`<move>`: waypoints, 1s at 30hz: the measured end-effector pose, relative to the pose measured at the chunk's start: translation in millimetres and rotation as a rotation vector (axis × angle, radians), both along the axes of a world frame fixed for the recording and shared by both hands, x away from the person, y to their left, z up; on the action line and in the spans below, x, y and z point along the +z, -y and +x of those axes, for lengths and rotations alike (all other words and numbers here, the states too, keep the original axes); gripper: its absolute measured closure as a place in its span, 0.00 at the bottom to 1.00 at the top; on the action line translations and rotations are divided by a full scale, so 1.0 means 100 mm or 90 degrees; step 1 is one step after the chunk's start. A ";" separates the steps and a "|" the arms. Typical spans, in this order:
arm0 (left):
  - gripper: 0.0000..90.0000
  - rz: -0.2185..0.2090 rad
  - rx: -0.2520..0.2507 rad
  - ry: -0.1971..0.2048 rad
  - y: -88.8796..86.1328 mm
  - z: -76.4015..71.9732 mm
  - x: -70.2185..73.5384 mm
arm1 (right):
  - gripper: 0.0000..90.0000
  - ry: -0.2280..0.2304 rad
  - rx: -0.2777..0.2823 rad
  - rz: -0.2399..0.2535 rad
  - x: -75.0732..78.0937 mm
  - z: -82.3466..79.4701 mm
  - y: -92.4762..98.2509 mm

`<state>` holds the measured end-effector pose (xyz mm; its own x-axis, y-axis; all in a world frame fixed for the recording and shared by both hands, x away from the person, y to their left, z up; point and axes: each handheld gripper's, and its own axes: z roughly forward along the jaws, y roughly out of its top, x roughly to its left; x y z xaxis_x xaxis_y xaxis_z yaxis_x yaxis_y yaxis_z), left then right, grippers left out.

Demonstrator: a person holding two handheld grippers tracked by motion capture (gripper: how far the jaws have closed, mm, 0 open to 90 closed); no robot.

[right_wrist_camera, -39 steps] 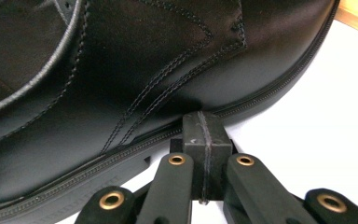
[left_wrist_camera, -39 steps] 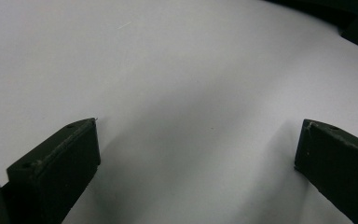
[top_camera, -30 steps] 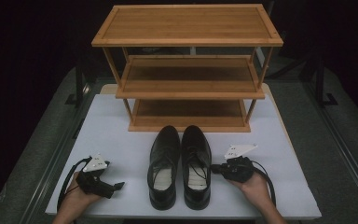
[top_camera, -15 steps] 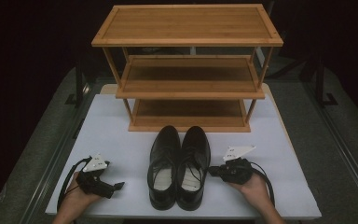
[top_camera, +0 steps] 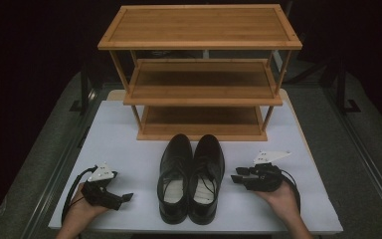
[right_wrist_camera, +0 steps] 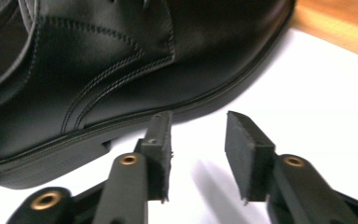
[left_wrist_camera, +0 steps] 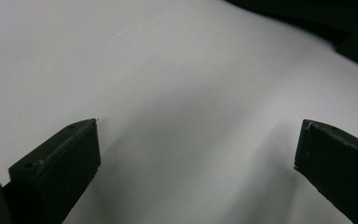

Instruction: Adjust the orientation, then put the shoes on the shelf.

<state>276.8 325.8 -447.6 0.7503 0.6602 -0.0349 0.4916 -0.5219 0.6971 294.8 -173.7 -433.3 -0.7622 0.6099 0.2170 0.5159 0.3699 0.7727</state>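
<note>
Approaching the right shoe (top_camera: 206, 177) from its outer side with the right gripper (top_camera: 238, 178), jaws just opening, partly spread, nothing between. Left gripper (top_camera: 124, 197) spread wide, resting apart on the table (top_camera: 129, 139). Both shoes side by side before the rack (top_camera: 201, 74); nothing shelved yet, all three shelves bare.

You have two black shoes (top_camera: 191, 181) at lower centre of the high view, standing as one pair. Behind them, at upper centre, is one wooden rack (top_camera: 201, 69) with three shelves. One white table (top_camera: 129, 144) bears it all, and you hold two grippers: left gripper (top_camera: 124, 197), right gripper (top_camera: 235, 178).
</note>
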 end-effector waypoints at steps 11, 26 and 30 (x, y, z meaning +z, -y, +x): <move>0.00 -0.024 -0.014 -0.002 0.14 0.05 0.17 | 0.47 0.009 -0.034 0.013 0.12 -0.03 0.06; 0.07 -0.085 -0.039 0.028 0.31 0.16 0.60 | 0.38 0.029 -0.017 0.056 0.37 -0.09 -0.02; 0.07 -0.098 -0.055 0.035 0.43 0.21 0.67 | 0.38 0.032 -0.017 0.067 0.42 -0.08 -0.03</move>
